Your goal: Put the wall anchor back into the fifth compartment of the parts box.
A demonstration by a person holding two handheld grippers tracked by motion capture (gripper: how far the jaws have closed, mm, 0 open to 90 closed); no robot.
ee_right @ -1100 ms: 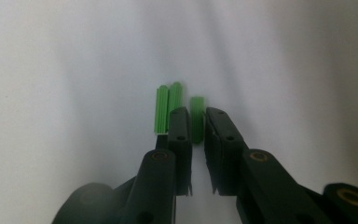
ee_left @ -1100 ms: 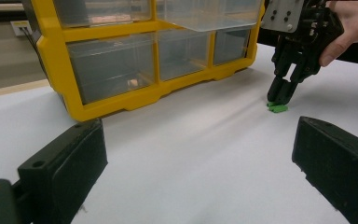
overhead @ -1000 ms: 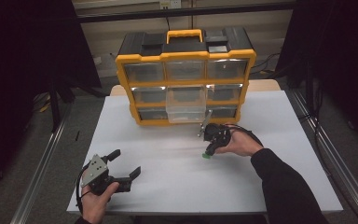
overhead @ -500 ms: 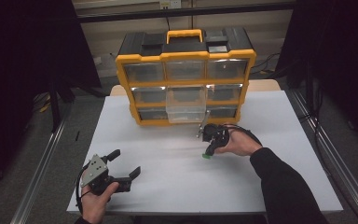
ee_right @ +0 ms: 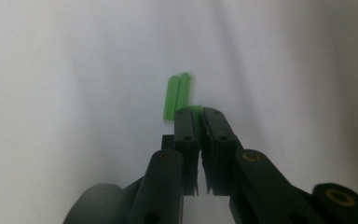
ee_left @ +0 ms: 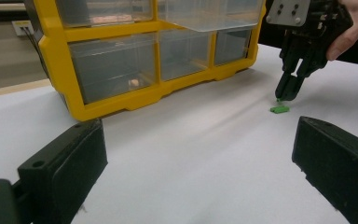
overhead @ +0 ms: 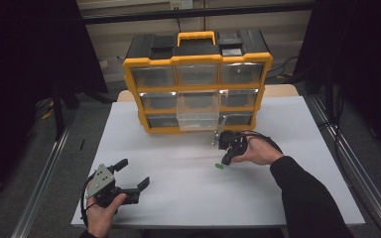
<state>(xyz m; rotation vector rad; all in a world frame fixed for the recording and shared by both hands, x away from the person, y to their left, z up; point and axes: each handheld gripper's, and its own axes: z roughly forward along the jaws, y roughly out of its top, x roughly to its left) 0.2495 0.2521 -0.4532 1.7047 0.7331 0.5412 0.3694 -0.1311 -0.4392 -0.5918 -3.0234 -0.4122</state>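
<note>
Right gripper [overhead: 226, 159] jaws, having just been closing, are pressing together, apparently pinching a green piece [ee_right: 196, 109] beside two others [ee_right: 176, 96]; left gripper [overhead: 133, 175] is resting spread

Yellow-framed drawer organizer [overhead: 198, 84] upright at white table [overhead: 178, 198] far edge, one middle drawer [overhead: 197, 113] protruding.

green plastic piece [ee_right: 176, 96] | small, ridged, oblong | lying flat on the white table | just beyond the right gripper [ee_right: 198, 112] tips, slightly left

organizer [overhead: 198, 74]: 1; drawers: 9; green pieces [ee_right: 176, 97]: 2; grippers: 2
</note>
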